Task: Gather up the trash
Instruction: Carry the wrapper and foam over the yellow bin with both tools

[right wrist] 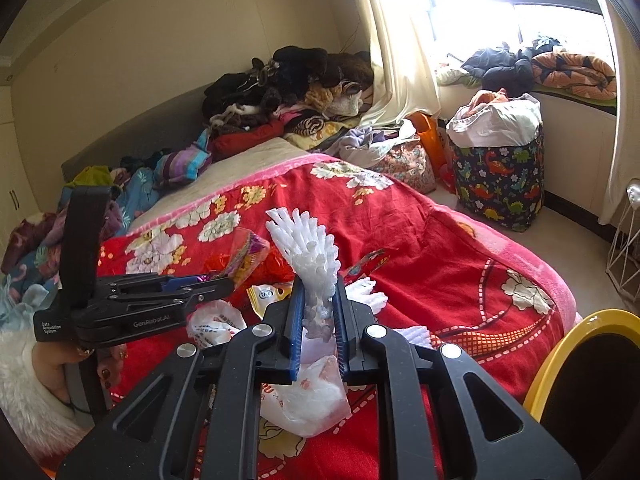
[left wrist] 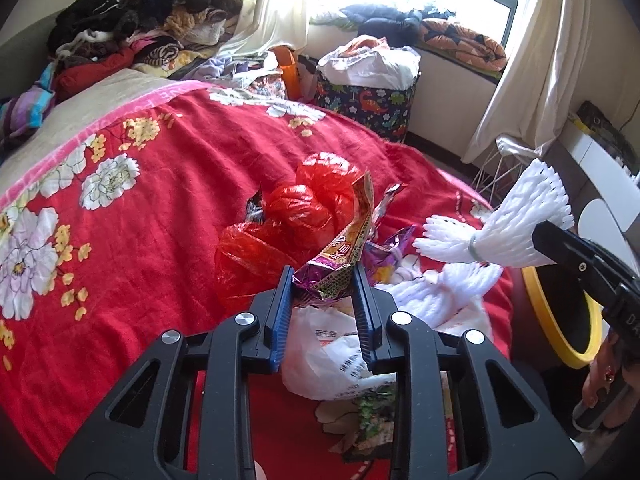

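Note:
My left gripper is shut on a purple and yellow snack wrapper and holds it above the red floral blanket. It also shows in the right wrist view. My right gripper is shut on a white foam fruit net, seen from the left wrist view near the yellow-rimmed bin. A red plastic bag, a white plastic bag and more white foam nets lie on the blanket.
A pile of clothes lies at the bed's head. A dinosaur-print basket full of laundry stands on the floor by the window. The yellow-rimmed bin sits at the bed's right edge. A white wire stand is at far right.

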Available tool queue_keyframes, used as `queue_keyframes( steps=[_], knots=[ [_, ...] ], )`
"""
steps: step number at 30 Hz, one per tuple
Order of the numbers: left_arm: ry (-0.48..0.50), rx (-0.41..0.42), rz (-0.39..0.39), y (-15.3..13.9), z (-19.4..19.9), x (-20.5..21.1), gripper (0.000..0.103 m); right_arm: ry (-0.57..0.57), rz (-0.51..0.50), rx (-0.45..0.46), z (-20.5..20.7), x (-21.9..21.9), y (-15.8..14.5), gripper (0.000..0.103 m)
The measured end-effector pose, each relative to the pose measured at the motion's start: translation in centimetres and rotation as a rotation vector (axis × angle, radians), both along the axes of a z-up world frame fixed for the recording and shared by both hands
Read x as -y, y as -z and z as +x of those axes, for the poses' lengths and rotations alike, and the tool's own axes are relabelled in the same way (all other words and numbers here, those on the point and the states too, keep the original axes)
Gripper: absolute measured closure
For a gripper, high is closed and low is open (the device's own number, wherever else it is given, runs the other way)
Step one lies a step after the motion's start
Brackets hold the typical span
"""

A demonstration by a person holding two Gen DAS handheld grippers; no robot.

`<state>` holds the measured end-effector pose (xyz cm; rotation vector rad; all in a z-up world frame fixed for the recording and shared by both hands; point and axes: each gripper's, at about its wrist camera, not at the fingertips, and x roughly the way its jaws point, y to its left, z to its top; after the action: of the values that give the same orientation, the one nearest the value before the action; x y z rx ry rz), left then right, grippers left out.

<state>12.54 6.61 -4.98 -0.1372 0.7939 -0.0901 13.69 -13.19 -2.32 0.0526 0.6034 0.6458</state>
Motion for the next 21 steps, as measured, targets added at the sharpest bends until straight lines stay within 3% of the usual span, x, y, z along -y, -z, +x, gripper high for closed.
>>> queue_keyframes(
  steps=[10,21],
  knots=[
    [0.043,0.066,-0.054,-3.2,-1.1,2.1,0.082,0.070,0.048,0.032,-1.4,3.2,-1.7,0.089],
    [0.135,0.090,-0.047,-4.6,-0.4,6.5,0.082,0.171,0.071,0.048,-2.6,7.6,-2.8,0.089]
  ],
)
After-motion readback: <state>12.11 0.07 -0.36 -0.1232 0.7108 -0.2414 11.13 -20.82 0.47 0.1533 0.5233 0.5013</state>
